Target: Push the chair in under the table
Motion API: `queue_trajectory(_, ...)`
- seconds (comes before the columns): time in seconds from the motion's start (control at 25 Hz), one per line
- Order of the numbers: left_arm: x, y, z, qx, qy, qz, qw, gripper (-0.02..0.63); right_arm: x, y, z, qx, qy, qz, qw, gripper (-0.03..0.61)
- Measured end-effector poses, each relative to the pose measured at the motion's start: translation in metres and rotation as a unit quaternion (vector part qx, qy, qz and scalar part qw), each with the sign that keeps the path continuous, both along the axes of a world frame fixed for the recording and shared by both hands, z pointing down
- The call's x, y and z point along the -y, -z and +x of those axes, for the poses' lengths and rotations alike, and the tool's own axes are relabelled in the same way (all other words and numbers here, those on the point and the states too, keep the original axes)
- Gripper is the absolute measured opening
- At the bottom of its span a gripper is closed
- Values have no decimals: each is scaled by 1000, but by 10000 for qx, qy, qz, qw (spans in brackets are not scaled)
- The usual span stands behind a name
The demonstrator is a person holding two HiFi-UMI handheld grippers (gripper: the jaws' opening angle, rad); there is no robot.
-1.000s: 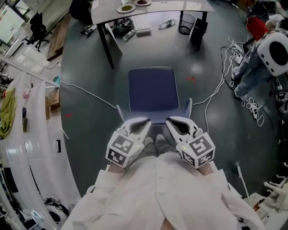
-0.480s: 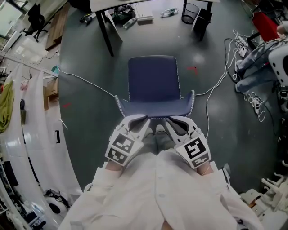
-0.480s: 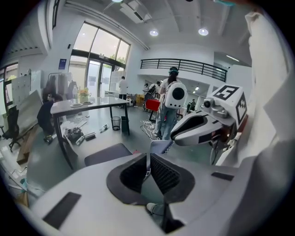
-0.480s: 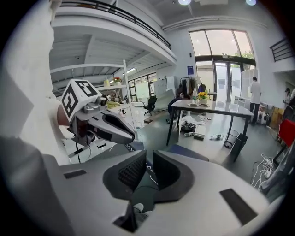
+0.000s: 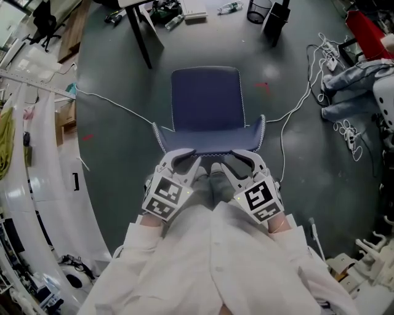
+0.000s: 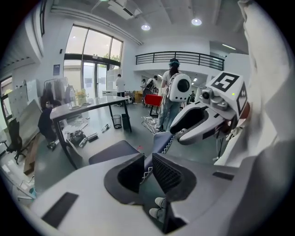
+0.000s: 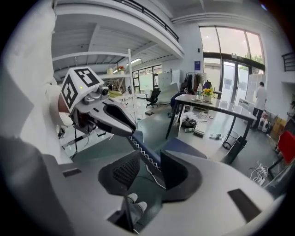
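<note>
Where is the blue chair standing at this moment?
In the head view the blue chair stands at centre, short of the table at the top edge; its backrest rim lies between the opening jaws of the left gripper and right gripper.

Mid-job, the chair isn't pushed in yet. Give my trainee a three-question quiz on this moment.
1. True or false: the blue chair stands fully under the table.
2. The left gripper and right gripper are at the chair's: A seat, B backrest top edge, C legs?
3. What black mesh container stands on the floor near the table?
Key: 1 false. 2 B; both grippers' jaws are opening, with the edge between them. 3 wastebasket.
</note>
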State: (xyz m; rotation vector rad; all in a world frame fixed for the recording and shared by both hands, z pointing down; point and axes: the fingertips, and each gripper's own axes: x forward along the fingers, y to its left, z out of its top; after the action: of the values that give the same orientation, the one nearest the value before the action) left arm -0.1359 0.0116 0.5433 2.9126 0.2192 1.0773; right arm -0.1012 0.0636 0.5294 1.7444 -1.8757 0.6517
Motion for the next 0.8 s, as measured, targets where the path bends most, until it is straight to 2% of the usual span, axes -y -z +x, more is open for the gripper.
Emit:
queue_trajectory(0.12,3,-6,-5,118,-158,133,9997,115,1,-9,0,-418,117,-203,9989,129)
queue_trajectory(0.32,0,-17,-10,325,-454,526,9971,152,-2,-19,7,-695,64,-384,9968,150)
queue_trajectory(0.52,6,-29,-11,608,-635,994,9911,173,0,-26,11,-1106,158,-496,9925,160)
queue_trajectory(0.72,4,-36,-6,719,-783,1081,9884,173,-10,-38,26,-1767,357,-815,9802,164)
queue_trajectory(0.8,6,-37,-5,741,-837,1141,9872,173,-11,-42,32,-1882,370,-902,9773,164)
